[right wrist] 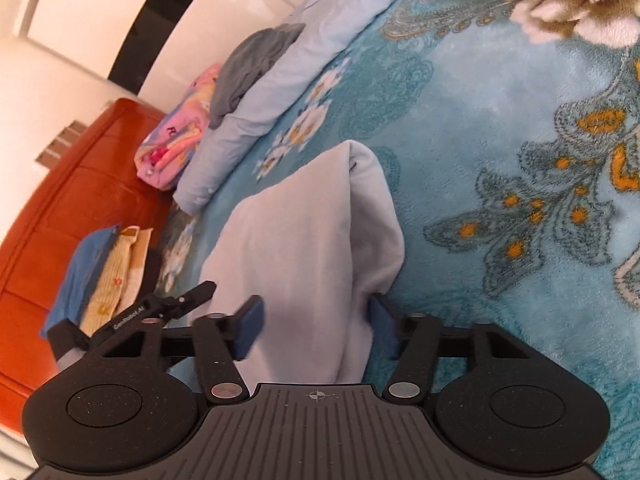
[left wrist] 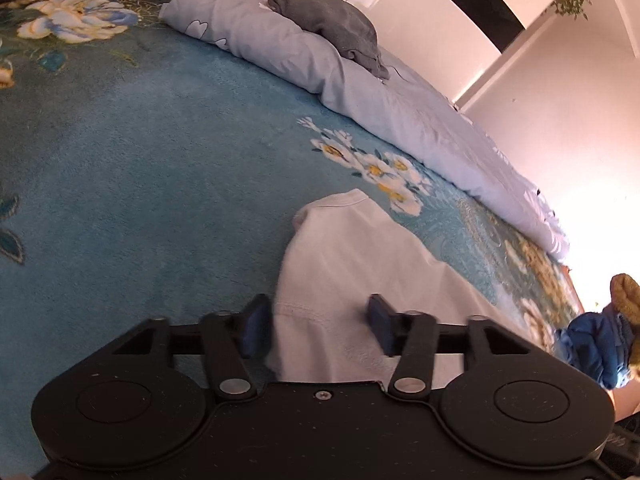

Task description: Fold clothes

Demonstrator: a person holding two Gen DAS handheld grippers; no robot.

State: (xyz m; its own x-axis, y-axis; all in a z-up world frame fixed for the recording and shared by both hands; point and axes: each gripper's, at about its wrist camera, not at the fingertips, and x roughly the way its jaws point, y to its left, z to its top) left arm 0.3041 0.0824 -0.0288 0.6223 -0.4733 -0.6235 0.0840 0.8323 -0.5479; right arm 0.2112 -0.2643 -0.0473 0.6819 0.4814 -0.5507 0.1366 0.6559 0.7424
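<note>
White garment [left wrist: 360,280] on teal floral blanket [left wrist: 140,160], lying between spread fingers of left gripper [left wrist: 318,326]; grey cloth [left wrist: 332,28] atop pale quilt [left wrist: 360,92]. Right wrist view: right gripper [right wrist: 316,326] wide apart, straddling garment fold; left gripper visible just left of it.

A teal floral blanket [left wrist: 160,160] covers the bed, a pale blue duvet [left wrist: 360,92] along its far edge beside an orange headboard [right wrist: 60,184].

**Lighting and picture quality**

Bright daylight, warm pinkish cast. Left wrist view: wall [left wrist: 560,128] overexposed at right edge, detail lost. Glossy cabinet [right wrist: 132,8] shows glare. Strong fisheye bending at edges. White garment [right wrist: 296,264] slightly motion-blurred; soft shadows under it.
</note>
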